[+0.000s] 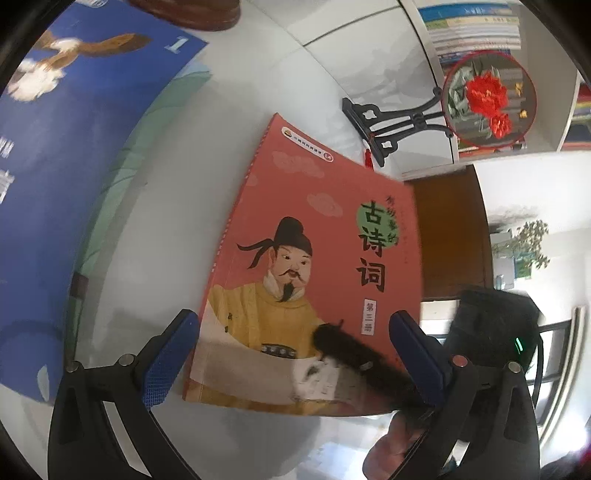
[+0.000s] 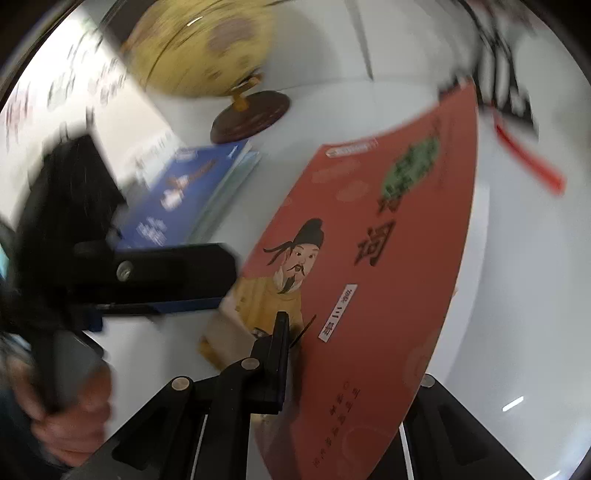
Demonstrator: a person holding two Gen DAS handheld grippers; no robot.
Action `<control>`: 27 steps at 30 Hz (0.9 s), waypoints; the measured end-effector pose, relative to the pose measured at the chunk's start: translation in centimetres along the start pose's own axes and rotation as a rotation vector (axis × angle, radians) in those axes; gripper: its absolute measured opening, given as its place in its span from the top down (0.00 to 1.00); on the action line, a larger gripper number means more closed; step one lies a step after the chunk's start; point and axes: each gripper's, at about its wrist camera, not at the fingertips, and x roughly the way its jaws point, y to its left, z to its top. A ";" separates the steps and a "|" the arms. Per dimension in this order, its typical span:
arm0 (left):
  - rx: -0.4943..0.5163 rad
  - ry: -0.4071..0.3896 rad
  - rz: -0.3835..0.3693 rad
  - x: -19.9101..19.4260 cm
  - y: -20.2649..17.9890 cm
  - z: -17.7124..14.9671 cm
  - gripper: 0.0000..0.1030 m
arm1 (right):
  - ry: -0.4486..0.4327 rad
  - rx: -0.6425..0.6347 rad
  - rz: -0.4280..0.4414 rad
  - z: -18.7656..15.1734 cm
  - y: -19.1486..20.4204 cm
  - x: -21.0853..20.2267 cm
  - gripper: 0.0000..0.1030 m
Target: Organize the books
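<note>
Red cover fills both of my views: the red poetry book is clamped between the fingers of my right gripper, one dark finger pressed flat on the front cover near the yellow-robed figure, the other finger behind the book and mostly hidden, so the book stands lifted and tilted above the white table. My left gripper has its blue-padded fingers spread wide apart, one on each side of the book's lower edge, and I cannot tell whether either pad touches it. From the left wrist the book shows the painted scholar and the black title characters, with a dark blurred shape across its lower right corner that looks like the right gripper's finger. Beside it to the left lies a blue book flat on top of a greenish one. Farther back on the table stand a yellow globe on a brown wooden base and a round embroidered flower ornament on a black stand. Behind that, a white shelf holds stacked books.
</note>
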 end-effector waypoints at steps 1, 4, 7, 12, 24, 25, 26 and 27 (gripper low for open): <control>-0.017 0.006 -0.011 -0.1 0.3 -0.1 0.01 | -0.001 0.090 0.092 0.2 -1.2 -0.1 0.87; -0.043 0.016 -0.028 -0.6 0.8 -0.9 0.01 | 0.023 0.310 0.244 0.5 -4.1 0.2 0.90; -0.048 0.017 -0.016 -1.1 1.0 -1.7 0.01 | 0.064 0.334 0.226 1.0 -4.2 0.8 0.90; -0.058 0.004 -0.003 -1.5 1.3 -2.0 0.01 | 0.095 0.322 0.223 1.5 -3.3 1.1 0.90; -0.046 -0.052 -0.055 0.2 0.4 -0.3 0.01 | 0.089 0.174 0.014 0.3 -1.9 0.9 0.89; -0.048 -0.051 -0.055 0.4 0.4 -0.3 0.01 | 0.073 0.185 0.024 0.2 -2.2 0.8 0.89; -0.048 -0.048 -0.058 0.5 0.2 -0.4 0.01 | 0.065 0.197 0.030 0.2 -2.4 0.8 0.89; -0.045 -0.045 -0.060 0.7 0.1 -0.4 0.01 | 0.054 0.210 0.040 0.2 -2.9 0.7 0.89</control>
